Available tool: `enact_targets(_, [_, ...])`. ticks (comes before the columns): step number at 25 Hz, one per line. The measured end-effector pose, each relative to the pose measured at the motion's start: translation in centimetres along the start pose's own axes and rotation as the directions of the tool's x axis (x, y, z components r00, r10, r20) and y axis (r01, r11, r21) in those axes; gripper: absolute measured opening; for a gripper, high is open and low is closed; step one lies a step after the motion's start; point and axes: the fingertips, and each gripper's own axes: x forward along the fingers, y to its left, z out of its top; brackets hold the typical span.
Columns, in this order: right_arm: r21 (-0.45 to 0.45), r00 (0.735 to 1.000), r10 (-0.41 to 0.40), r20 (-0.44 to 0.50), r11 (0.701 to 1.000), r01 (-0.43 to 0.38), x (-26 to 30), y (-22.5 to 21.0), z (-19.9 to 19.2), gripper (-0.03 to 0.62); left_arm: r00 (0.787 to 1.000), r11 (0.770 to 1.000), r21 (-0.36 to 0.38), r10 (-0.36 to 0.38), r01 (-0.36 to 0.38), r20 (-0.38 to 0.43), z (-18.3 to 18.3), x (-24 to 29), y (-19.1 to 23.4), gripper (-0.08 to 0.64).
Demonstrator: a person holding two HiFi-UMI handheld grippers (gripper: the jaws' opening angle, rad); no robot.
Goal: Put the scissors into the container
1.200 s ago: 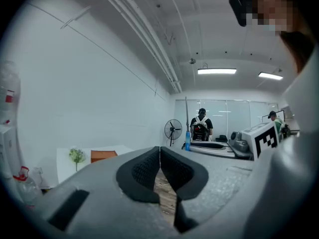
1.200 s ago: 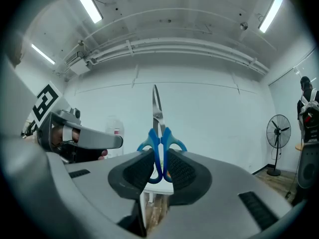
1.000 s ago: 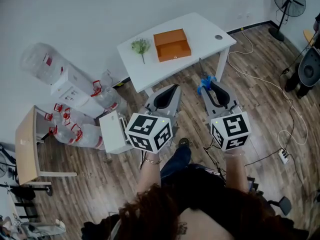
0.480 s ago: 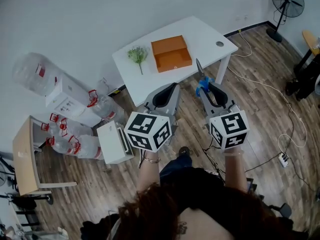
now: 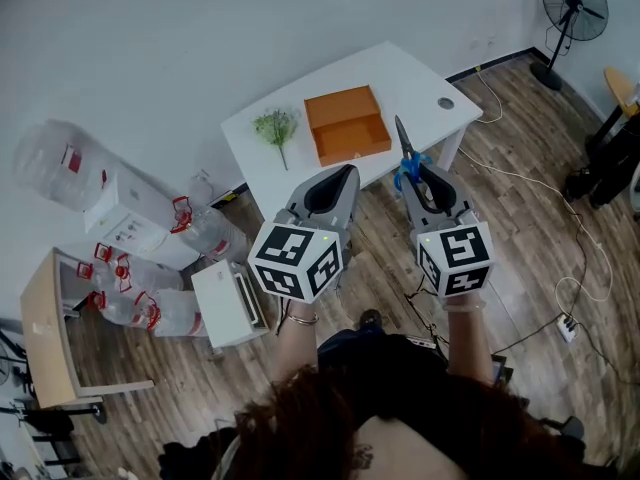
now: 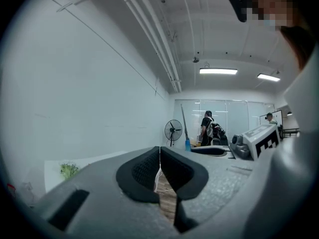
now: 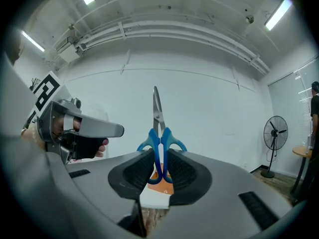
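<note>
my right gripper has the scissors clamped by their blue handle loops. its jaws are drawn in onto the loops with only the plastic between the pads. the blades are closed and stick out past the jaw tips, pointing toward the far side of the room. my left gripper is beside it on the left, jaws pressed together with nothing in them.

so i judge the pick-up done and the carry under way. the scissors are in the air over the wooden floor, just on the near side of the white table, with the blade tip about level with its near edge. the container, an open orange box, sits on that table to the far left of the scissors. beside it on the left is a green sprig. the box looks empty from the head view.

what is left, as i read it: bring the scissors over the box opening, lower them inside and let go. none of that has happened yet.
</note>
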Motion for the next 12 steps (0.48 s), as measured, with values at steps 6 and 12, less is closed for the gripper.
enact_targets(6, [-0.010,1.000,-0.023,-0.016,1.000,0.023,3.5,-0.3,-0.3,0.080,1.000,1.000,-0.004,-0.022,0.022,0.007,0.6,2.0,2.8,0.019])
enact_targets(12, [-0.036,0.999,-0.023,-0.032,0.999,0.022,6.1,-0.7,-0.4,0.080,1.000,0.999,-0.028,-0.017,0.017,0.005,0.4,3.4,5.0,0.018])
